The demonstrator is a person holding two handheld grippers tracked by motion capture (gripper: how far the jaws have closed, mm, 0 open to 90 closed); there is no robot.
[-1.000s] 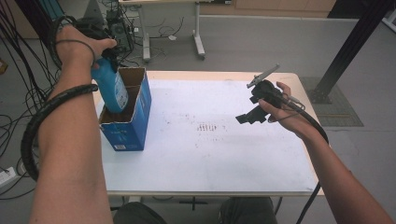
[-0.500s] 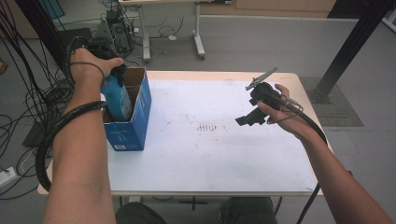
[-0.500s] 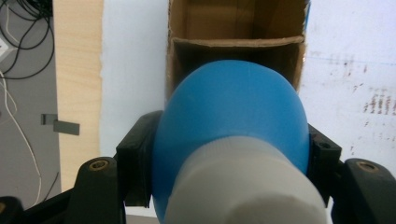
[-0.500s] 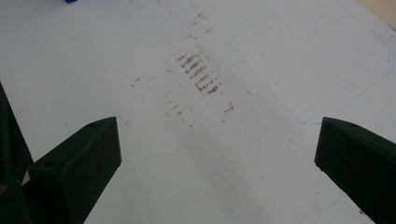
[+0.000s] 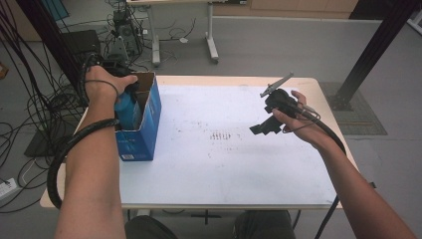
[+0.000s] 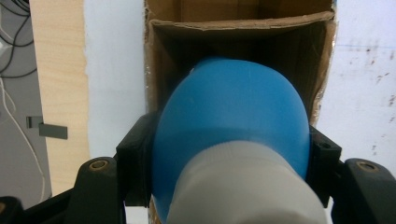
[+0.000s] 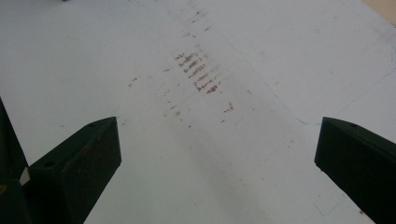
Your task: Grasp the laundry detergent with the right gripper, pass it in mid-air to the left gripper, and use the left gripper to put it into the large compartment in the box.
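The blue plastic bottle with the pale grey cap end (image 6: 233,140) is going bottom-first into the open blue cardboard box (image 5: 144,124) at the left side of the white-topped table (image 5: 224,164), and in the high view part of it is already sitting below the box rim. The left gripper (image 6: 229,158) is clenching it across its body, one black jaw pressing on each side. To do this step well, the bottle should be kept centred over the opening and upright, clear of the brown inner walls, and let go only once its base is resting on the box floor; the box is light, I judge, so a scrape against a wall could tip or shift it. The left hand (image 5: 102,82) is reaching over the box with the wrist bent downward and the forearm lying alongside it. The right gripper (image 7: 217,149) is hanging above the bare tabletop with its jaws standing wide apart and gripping nothing, the right hand (image 5: 293,117) hovering well apart from the box.
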